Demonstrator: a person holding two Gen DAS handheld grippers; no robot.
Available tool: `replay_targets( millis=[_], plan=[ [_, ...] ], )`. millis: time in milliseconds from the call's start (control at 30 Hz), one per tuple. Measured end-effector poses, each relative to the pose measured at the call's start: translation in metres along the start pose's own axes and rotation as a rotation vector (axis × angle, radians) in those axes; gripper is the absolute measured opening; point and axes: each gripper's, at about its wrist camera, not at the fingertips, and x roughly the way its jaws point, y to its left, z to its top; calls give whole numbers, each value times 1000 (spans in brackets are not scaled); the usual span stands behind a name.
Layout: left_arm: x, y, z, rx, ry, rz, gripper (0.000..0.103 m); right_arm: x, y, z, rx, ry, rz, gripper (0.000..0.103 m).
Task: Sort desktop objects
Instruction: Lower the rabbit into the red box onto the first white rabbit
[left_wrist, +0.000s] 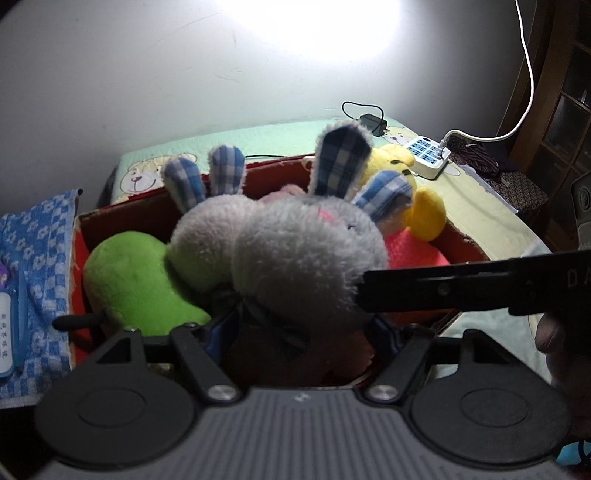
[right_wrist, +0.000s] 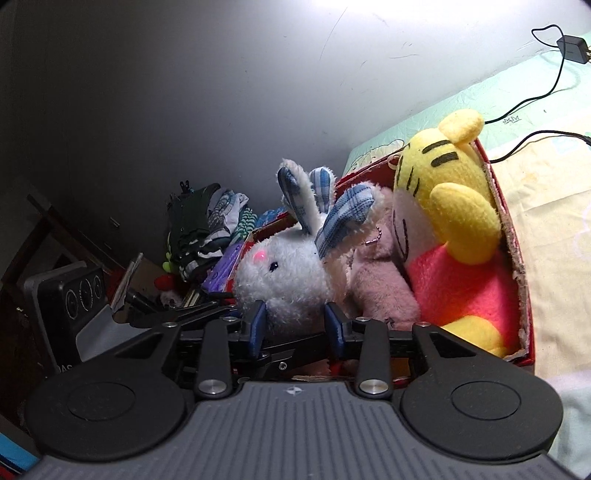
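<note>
Grey ribbed housing and black linkage of the left gripper (left_wrist: 299, 332) nearest the lens, filling the bottom of the left wrist view. Blue pads (left_wrist: 216, 334) half buried under a fluffy grey-white rabbit plush with blue checked ears (left_wrist: 295, 254); impossible to tell whether pressing the toy or merely flanking it. Rabbit lying over the near edge of a red cardboard box (left_wrist: 83, 229), between a rounded lime-green plush (left_wrist: 129, 273) and a yellow tiger plush with a pink body (left_wrist: 424, 210). Black flat bar (left_wrist: 443, 291) crossing in from the right, probably part of the other tool. Four checked ears showing, so possibly two rabbits, not one. Box floor hidden.

Seen from the right wrist: right gripper (right_wrist: 295, 321) pinching the rabbit's lower face, one blue pad on each side, fur bulging between. Dusty-pink plush (right_wrist: 380, 288) wedged between rabbit and tiger. Box wall torn at the right edge.

For a clean placement: best to lower the rabbit into the gap beside the pink plush, press down gently, and only then spread the pads, keeping the long ears clear of the linkage. Dim clutter at far left too dark to identify.
</note>
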Motion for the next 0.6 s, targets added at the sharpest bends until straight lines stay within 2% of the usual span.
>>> replay_targets(
  millis=[100,267,467,600],
  plan=[
    [-3,5,-3,-18,6,-6,76,7,6,2,-37,46,-21,42],
    [-6,7,-3,-36,9,-9,76,5,7,1,-37,61,-22,47],
    [-17,8,-1,-60,-12,-20,77,-11,17,4,-85,26,-53,48],
    [-25,8,0,-76,-36,-18,77,-21,15,3,-69,-29,-69,47]
  ],
)
